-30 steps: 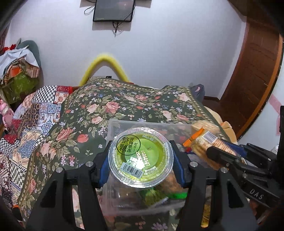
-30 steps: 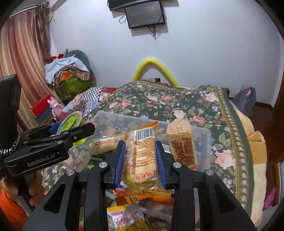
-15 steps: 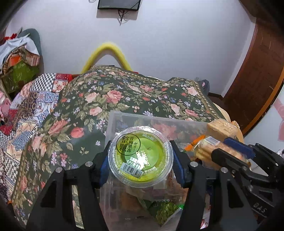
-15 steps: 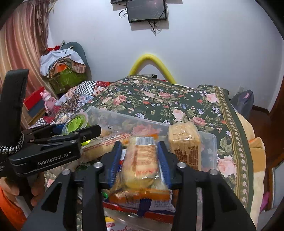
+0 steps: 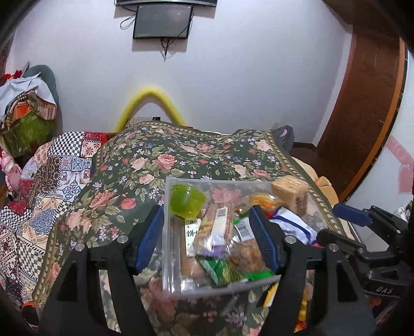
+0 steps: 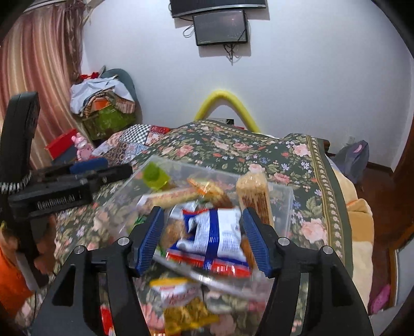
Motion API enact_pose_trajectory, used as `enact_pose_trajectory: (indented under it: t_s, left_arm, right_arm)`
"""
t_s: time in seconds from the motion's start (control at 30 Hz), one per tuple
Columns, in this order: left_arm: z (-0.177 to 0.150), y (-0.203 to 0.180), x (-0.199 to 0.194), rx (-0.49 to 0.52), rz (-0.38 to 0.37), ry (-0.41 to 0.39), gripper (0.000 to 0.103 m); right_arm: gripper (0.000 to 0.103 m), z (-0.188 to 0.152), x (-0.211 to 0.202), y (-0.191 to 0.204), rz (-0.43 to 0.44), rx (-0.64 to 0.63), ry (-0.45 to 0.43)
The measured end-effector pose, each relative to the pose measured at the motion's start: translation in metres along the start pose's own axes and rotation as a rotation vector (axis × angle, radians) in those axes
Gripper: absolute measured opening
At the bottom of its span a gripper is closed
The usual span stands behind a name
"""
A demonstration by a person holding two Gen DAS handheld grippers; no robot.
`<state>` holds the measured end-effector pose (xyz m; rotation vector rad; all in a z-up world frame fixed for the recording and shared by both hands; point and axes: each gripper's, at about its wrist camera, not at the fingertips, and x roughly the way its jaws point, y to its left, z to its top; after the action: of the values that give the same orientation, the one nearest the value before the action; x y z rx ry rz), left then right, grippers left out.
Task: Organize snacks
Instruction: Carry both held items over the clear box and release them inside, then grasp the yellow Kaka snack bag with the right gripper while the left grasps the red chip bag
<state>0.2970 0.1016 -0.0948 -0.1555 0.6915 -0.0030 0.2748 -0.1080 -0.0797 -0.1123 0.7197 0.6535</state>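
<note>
A clear plastic bin point(image 5: 168, 258) point(image 6: 284, 196) sits on the floral bedspread and holds several snack packs. The green jelly cup point(image 5: 186, 200) point(image 6: 155, 177) lies tilted in the bin's far left corner. A long orange biscuit pack point(image 5: 216, 224) point(image 6: 170, 197) lies beside it, and a tall cracker pack point(image 5: 291, 195) point(image 6: 254, 196) stands at the bin's right end. My left gripper point(image 5: 207, 237) is open and empty over the bin. My right gripper point(image 6: 203, 237) is open and empty above a blue and white packet point(image 6: 214, 232).
More snack packs point(image 6: 178, 294) lie on the floral bedspread point(image 5: 181, 157) in front of the bin. A patchwork quilt point(image 5: 38, 196) and a clothes pile point(image 6: 103, 103) are at the left. A wall with a monitor point(image 5: 163, 22) is behind, a wooden door point(image 5: 362, 103) at the right.
Both grippers have opened. The left one let go of the green jelly cup and the right one let go of the orange biscuit pack; both now lie in the bin. Both grippers drew back.
</note>
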Motion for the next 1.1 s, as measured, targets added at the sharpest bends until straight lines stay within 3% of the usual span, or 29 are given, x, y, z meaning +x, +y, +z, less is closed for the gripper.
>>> enact_pose_trajectory:
  t_s: [0.2,0.5,0.8,0.93,1.1]
  left_arm:
    - [-0.018,0.001,-0.021,0.017,-0.002,0.013,0.069]
    - [-0.065,0.005,-0.021,0.04,-0.011,0.105,0.069]
    - [-0.1,-0.001,-0.014,0.05,-0.05,0.18,0.069]
    - [-0.112,-0.011,-0.016,0.064,-0.078,0.208,0.069]
    - [-0.125,-0.024,-0.022,0.075,-0.112,0.242,0.069]
  right_arm:
    - [0.061,-0.028,-0.007,0.007,0.026,-0.038,0.052]
    - [0.062,-0.072,0.029,0.008,0.093,0.005,0.213]
    - [0.061,-0.081,0.067,0.008,0.095,0.003,0.31]
    - [0.049,-0.083,0.064,0.007,0.104,0.009,0.301]
    - [0.044,-0.088,0.051,0.008,0.09,0.006,0.281]
